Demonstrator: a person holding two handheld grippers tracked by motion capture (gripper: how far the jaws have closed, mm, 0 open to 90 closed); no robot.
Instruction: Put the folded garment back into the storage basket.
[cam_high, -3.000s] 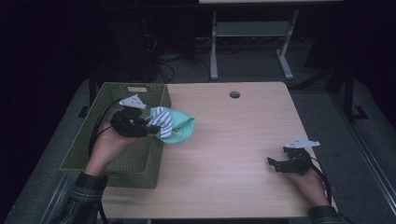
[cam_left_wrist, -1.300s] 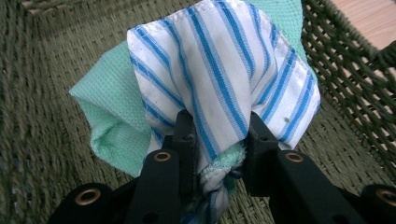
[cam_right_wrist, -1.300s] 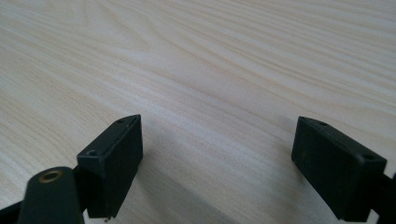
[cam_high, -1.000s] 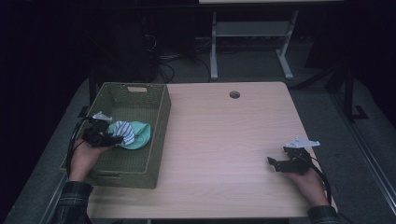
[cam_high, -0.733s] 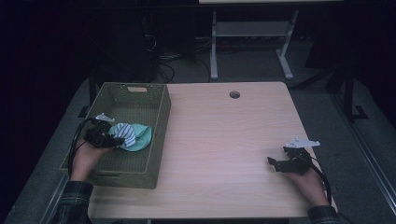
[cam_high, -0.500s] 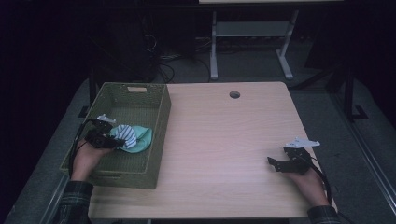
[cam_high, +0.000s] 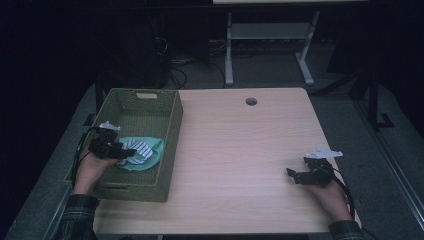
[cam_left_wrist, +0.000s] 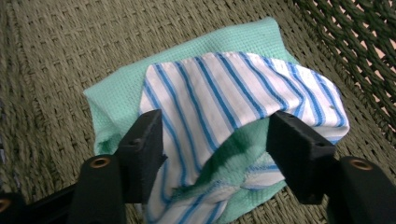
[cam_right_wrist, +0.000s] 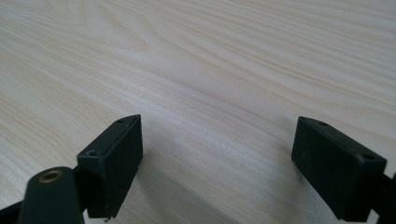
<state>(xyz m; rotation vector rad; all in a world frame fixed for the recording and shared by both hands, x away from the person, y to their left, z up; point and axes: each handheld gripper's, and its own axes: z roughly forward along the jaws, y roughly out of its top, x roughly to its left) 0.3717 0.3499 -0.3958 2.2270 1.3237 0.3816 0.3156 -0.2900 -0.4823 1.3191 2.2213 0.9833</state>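
Left gripper view, cloth (cam_left_wrist: 224, 93) between open tool (cam_left_wrist: 215, 144)

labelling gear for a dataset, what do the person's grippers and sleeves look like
Both the left gripper and right gripper are black, with blocky rectangular jaws, a pale three-cornered plate on top and a black cable trailing back. The sleeves are dark plaid.

Woven wicker basket (cam_high: 170, 125), waffle-textured cloth (cam_left_wrist: 187, 60), matt wood table (cam_high: 240, 150)
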